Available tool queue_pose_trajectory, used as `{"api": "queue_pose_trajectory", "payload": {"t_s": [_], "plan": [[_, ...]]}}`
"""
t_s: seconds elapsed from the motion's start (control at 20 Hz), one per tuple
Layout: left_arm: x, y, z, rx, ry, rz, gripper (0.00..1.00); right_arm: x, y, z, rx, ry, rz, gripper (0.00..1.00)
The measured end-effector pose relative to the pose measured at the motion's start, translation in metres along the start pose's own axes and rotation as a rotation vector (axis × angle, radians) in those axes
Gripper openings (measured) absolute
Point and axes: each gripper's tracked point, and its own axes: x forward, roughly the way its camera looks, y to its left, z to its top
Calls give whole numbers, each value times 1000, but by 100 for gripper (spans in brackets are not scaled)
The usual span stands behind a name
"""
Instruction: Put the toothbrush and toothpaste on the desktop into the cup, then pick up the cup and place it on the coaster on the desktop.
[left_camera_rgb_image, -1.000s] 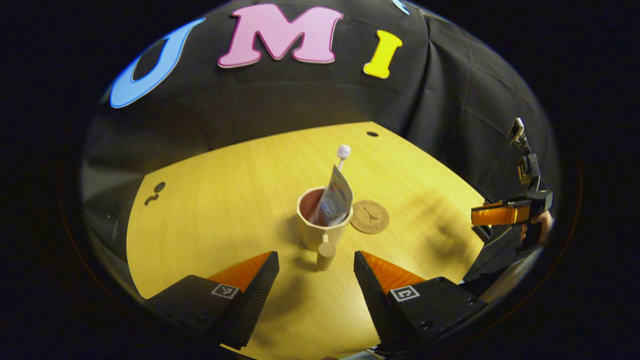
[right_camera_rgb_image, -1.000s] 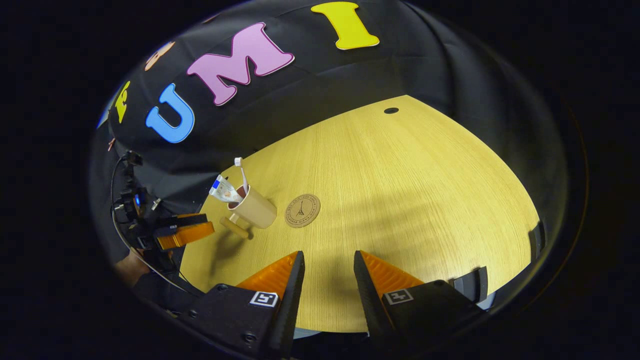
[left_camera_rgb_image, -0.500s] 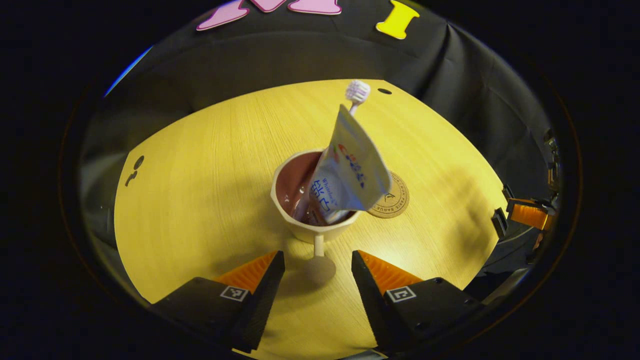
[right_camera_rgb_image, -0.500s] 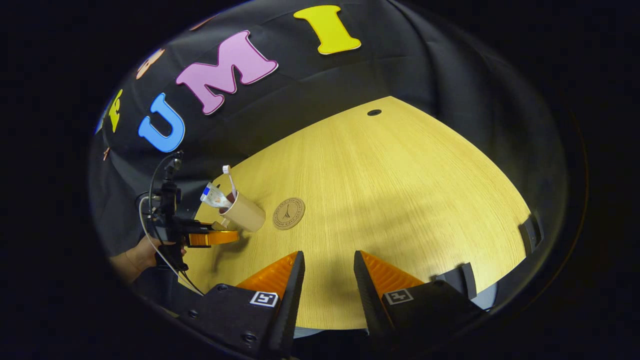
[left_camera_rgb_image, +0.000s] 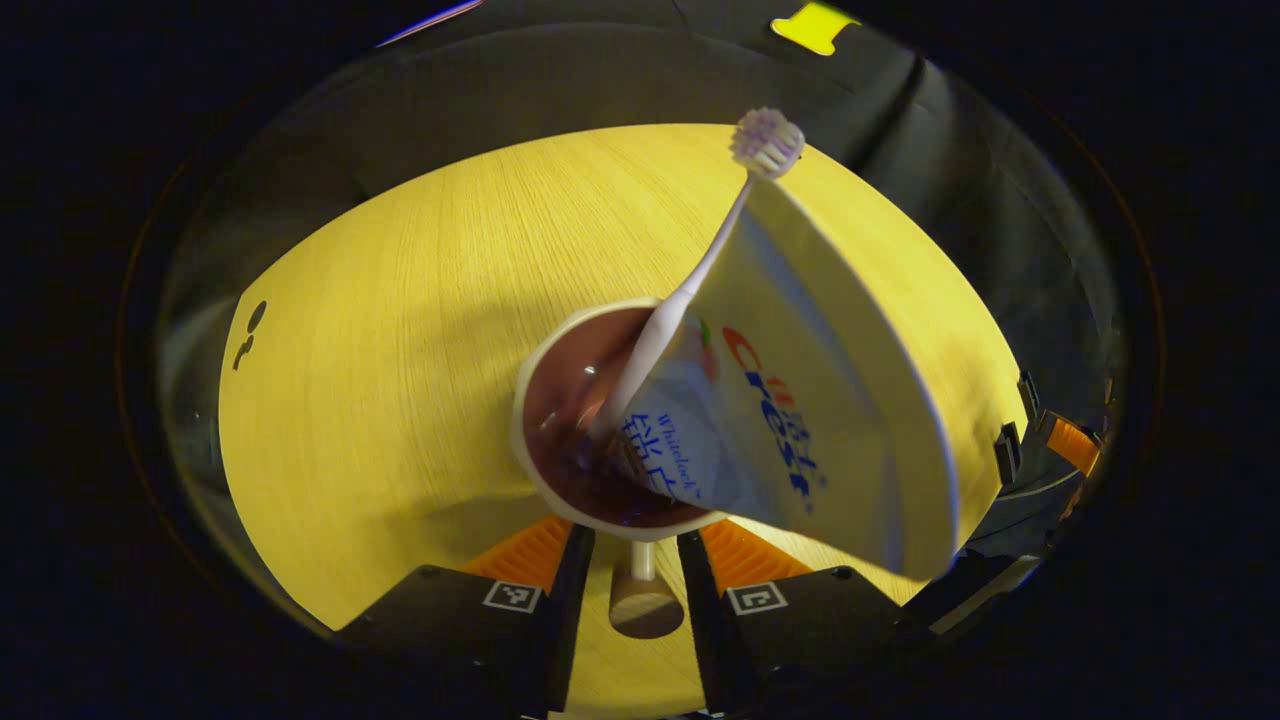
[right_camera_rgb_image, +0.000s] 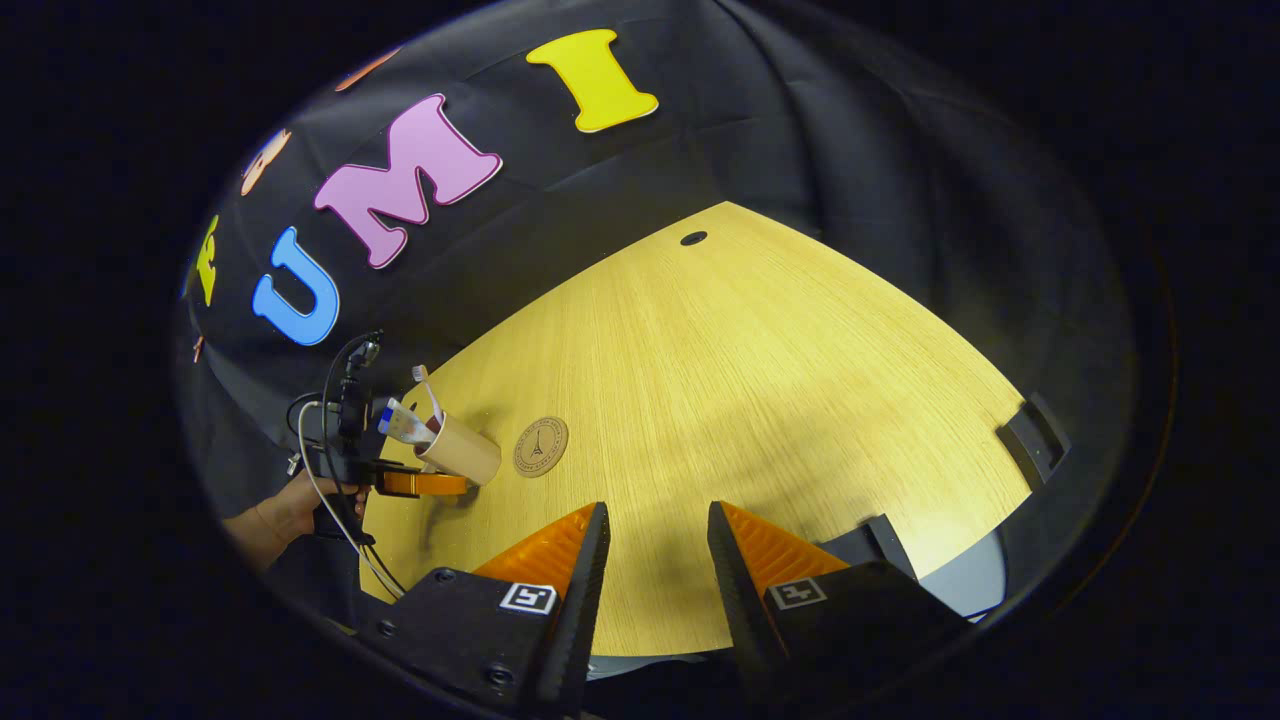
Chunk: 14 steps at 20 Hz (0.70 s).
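Both items are already in the cup (left_camera_rgb_image: 600, 440): the toothbrush (left_camera_rgb_image: 700, 270) and the toothpaste (left_camera_rgb_image: 800, 420) lean out over its rim. My left gripper (left_camera_rgb_image: 632, 570) has its fingers narrowed on either side of the cup's handle (left_camera_rgb_image: 640, 605); whether both fingers press on it I cannot tell. My right gripper (right_camera_rgb_image: 650, 560) hangs over bare desktop (right_camera_rgb_image: 800, 400), jaws narrowly parted, holding nothing. In the right gripper view the coaster (right_camera_rgb_image: 541, 446) lies just beside the cup. To do this well I'd close firmly on the handle, lift level so the tall tube doesn't tip the cup, then carry it low across and set it down centred.
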Motion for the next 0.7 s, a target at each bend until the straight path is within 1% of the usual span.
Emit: {"api": "queue_pose_trajectory", "payload": {"t_s": [0.05,0.15,0.2,0.25,0.3,0.35,0.45,0.5,0.55,0.65,0.7], "plan": [[3,-1,-3,-1,14,3,46,-1,-1,-1,1,-1,-2,62],[4,-1,-2,-4,20,6,34,-1,-2,-3,4,3,-3,62],[3,-2,-1,-3,16,5,33,-1,-1,-3,4,4,-1,62],[3,-1,-1,-2,11,4,38,-2,-1,-4,1,5,-2,62],[3,-2,0,-8,-3,0,37,-2,-1,-3,-1,4,0,62],[2,-3,0,-17,-15,-8,32,-2,-1,-2,-1,2,1,62],[-2,-5,2,-20,-50,-14,32,-3,-2,-1,-3,2,0,61],[-5,-6,2,-14,-60,-14,27,-2,-3,-1,-2,5,0,61],[-8,-7,3,-7,-68,-12,32,-2,-3,-1,-1,7,1,62],[-13,-10,5,10,-76,-10,31,-2,-2,0,-1,9,4,62],[-14,-14,6,20,-78,-12,36,-1,-2,1,-3,9,6,62]]}}
